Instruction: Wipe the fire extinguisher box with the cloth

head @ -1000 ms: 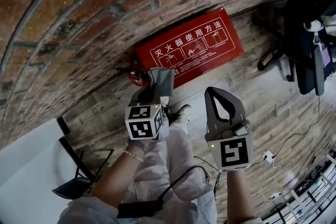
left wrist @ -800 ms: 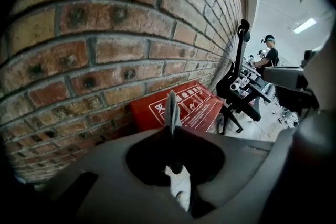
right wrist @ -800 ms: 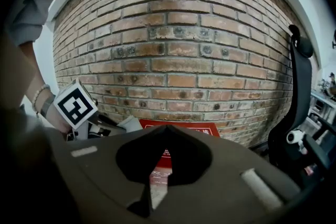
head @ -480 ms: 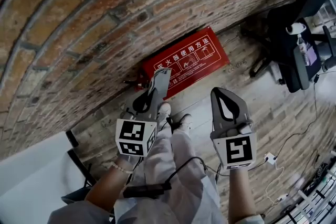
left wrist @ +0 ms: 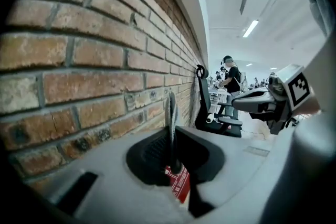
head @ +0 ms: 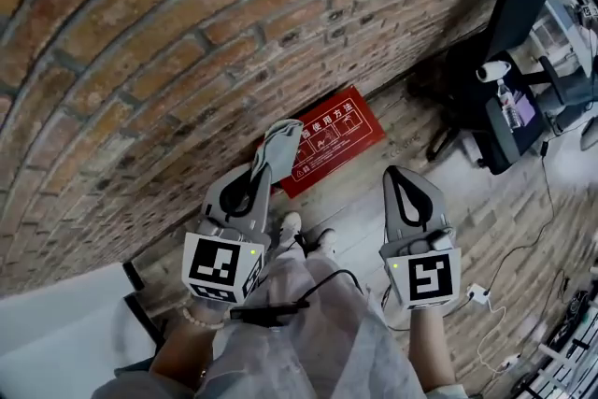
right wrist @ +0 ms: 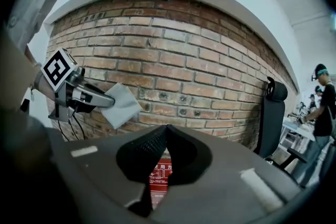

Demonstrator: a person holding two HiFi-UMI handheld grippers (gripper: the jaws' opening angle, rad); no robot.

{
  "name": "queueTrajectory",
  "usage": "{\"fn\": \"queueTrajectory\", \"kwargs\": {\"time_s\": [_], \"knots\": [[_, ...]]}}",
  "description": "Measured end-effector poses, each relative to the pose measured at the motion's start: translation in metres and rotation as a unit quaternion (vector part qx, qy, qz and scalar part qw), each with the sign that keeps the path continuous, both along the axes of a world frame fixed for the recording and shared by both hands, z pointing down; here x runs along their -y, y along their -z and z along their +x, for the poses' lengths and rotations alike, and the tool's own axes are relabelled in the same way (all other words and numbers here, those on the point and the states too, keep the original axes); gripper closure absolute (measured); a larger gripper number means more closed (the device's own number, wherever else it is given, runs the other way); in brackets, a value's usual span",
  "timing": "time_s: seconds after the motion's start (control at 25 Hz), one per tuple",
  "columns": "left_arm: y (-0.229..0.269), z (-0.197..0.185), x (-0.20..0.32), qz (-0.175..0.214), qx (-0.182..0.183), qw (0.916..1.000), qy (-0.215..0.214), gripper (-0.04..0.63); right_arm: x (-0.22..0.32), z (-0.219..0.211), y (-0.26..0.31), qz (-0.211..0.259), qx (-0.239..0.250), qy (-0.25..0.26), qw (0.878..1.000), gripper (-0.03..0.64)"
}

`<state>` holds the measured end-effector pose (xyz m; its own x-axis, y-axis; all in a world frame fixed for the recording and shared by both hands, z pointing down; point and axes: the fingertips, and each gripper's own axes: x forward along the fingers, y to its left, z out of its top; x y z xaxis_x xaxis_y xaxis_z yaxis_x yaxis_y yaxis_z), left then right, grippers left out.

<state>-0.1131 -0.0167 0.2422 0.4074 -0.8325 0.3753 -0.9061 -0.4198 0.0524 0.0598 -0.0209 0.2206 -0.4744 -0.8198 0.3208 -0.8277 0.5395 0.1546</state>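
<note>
Cloth [head: 282, 141] is pinched in the jaws of the left gripper [head: 266, 165], apart from the red fire extinguisher box [head: 334, 139] lying on the floor by the brick wall [head: 187, 33], and the right gripper [head: 405, 175] is clenched empty.

Office-like workspace: brick wall [head: 168, 42], black swivel chair [head: 521, 9], ceiling strip lights [left wrist: 251, 29], people [left wrist: 231, 79] beyond.
</note>
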Motion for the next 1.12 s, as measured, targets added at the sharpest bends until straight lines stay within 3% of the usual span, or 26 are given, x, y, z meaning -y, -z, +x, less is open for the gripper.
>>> {"fn": "queueTrajectory", "kwargs": {"time_s": [0.24,0.48,0.84,1.12], "knots": [[0.065,0.006,-0.005,0.064,0.021,0.9973,-0.027,0.583,-0.012,-0.001,0.041,0.025,0.003,0.000,1.000,0.606],[0.108,0.008,-0.005,0.105,0.013,0.9938,-0.033,0.583,-0.019,-0.006,0.075,0.055,0.008,-0.001,0.998,0.606],[0.136,0.011,-0.008,0.134,0.003,0.9901,-0.044,0.584,-0.019,-0.006,0.103,0.085,0.000,-0.005,0.996,0.606],[0.136,0.008,-0.006,0.130,-0.002,0.9903,-0.049,0.584,-0.015,-0.015,0.107,0.088,-0.009,0.007,0.996,0.606]]}}
